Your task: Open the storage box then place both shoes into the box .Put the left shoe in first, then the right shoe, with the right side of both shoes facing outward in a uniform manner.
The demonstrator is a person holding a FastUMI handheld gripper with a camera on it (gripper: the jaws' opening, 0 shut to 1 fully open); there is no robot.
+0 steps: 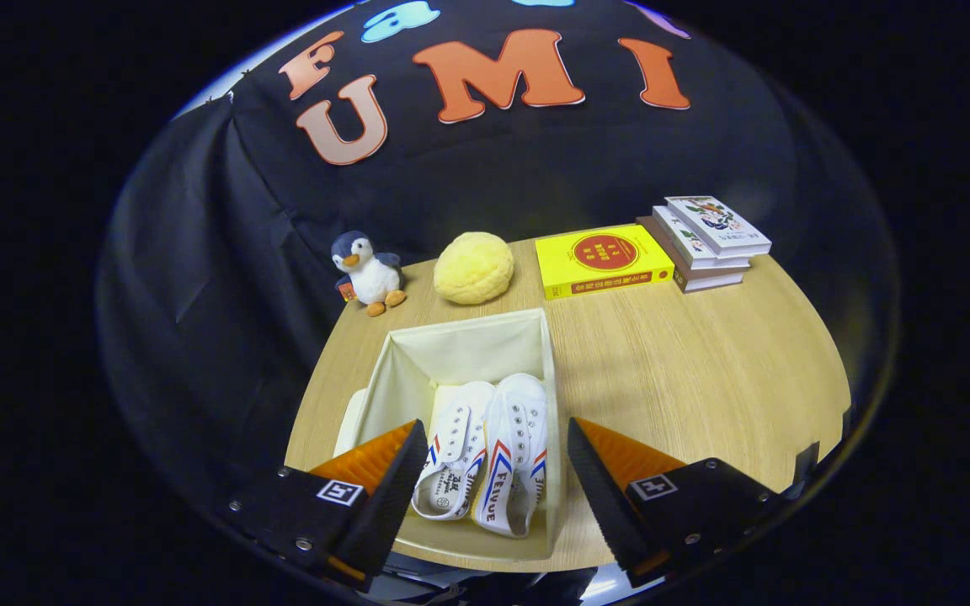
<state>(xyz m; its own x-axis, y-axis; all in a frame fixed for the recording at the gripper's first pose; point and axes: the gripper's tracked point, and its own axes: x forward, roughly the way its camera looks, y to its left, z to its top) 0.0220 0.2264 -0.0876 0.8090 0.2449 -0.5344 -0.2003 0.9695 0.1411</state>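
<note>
Lettering reading "FEIYUE" runs along the side of the right shoe (512,459), which lies beside the left shoe (454,459) inside the open storage box (451,345). We hold the gripper (492,484) above them, fingers spread wide, gripping nothing. Beyond on the table (687,370) we see a penguin toy (367,273), a yellow bun-shaped cushion (474,267), a yellow book (603,261) and stacked books (708,240).

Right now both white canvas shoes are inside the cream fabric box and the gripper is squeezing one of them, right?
Not quite. Both white canvas shoes do lie inside the cream fabric box, but the gripper is open, its fingers spread apart above them and squeezing nothing. The gripper view shows it.
</note>
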